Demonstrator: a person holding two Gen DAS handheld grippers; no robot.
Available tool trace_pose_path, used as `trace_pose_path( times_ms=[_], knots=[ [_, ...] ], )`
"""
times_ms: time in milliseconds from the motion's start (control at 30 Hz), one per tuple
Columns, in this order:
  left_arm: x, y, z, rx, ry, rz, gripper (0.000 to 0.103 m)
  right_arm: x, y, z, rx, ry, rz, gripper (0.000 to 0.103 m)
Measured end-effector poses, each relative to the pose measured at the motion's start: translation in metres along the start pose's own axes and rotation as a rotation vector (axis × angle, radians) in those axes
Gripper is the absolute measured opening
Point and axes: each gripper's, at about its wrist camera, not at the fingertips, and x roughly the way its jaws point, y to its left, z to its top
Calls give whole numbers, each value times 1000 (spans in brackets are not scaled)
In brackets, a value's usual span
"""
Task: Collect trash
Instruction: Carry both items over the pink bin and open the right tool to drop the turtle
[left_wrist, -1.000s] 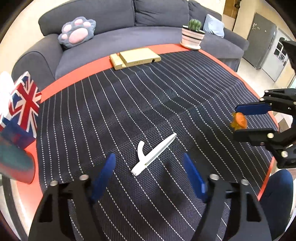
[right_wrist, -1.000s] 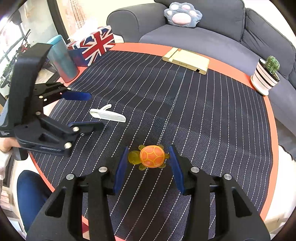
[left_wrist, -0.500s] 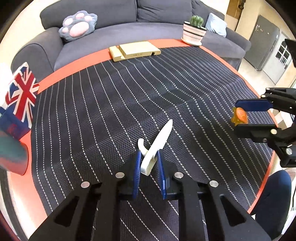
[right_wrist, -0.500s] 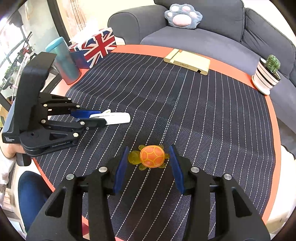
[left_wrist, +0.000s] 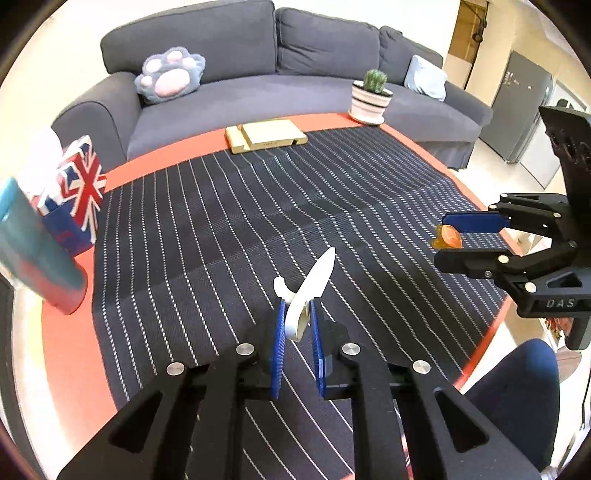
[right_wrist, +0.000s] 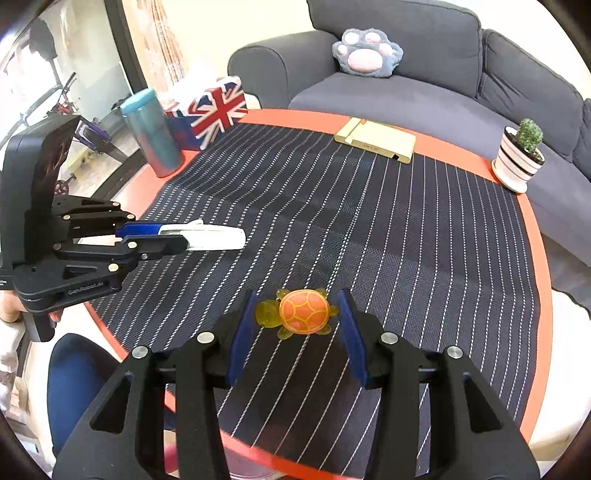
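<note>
Left wrist view: left gripper jaws clamped on the near end of a white plastic piece. Right gripper jaws stand apart either side of an orange toy turtle resting on the striped surface.

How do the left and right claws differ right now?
The left claw is shut on the white clip, lifted off the mat; the right claw is open, grasping nothing. The clip sticks out past the left claw's tips; the turtle sits on the mat between the right claw's fingers. Both have blue pads.
</note>
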Motion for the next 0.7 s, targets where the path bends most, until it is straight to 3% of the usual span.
trace_pose_path(
  times_ms=[200,700],
  knots=[
    [-31,-16,-16,15,-45,-10,7,-28,14,-17,-31,-41,9,45],
    [-77,-50,-58,22,-98,-59,7,-77,41,-71,-45,-87,61,45]
  ],
)
